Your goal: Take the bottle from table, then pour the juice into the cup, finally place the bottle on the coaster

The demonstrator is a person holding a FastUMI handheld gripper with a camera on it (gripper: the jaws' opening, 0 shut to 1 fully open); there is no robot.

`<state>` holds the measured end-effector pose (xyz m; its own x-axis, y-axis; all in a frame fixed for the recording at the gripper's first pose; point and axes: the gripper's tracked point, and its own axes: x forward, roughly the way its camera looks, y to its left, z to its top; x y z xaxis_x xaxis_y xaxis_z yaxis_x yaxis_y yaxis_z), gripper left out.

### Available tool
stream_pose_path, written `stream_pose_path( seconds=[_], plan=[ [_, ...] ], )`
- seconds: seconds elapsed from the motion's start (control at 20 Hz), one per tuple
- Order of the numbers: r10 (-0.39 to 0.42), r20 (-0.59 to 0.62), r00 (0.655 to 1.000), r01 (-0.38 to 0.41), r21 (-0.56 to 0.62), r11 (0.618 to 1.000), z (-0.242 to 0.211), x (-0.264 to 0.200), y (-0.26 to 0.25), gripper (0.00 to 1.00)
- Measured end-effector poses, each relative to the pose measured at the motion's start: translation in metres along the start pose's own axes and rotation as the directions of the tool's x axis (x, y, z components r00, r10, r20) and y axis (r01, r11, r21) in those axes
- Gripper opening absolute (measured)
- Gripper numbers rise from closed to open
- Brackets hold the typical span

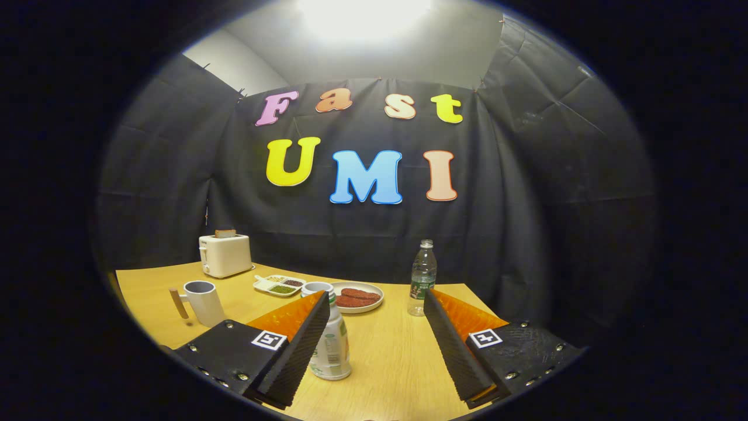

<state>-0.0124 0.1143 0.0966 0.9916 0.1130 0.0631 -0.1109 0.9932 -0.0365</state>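
A white bottle [332, 346] with a green label stands upright on the wooden table [391, 368], just inside my left finger, which covers part of its left side and its top. My gripper [375, 298] is open, with its fingers wide apart and nothing pressed between them. A white mug [203, 302] with a wooden handle stands to the left, beyond the left finger. A clear plastic bottle [422, 277] stands upright just beyond the right fingertip.
A round plate [357, 297] with dark red food lies beyond the fingers at the middle. A divided white tray [279, 285] of small foods lies left of it. A cream toaster [225, 255] stands at the table's back left, by the black cloth wall.
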Motion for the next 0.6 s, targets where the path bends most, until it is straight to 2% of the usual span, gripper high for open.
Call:
stream_pose_path(
  seconds=[0.25,0.6],
  plan=[
    [0.041,-0.034,0.999,-0.04,0.026,0.999,-0.019,0.004,0.03,0.98],
    [0.039,-0.092,0.995,-0.03,0.095,0.995,-0.062,0.019,0.046,0.98]
  ],
)
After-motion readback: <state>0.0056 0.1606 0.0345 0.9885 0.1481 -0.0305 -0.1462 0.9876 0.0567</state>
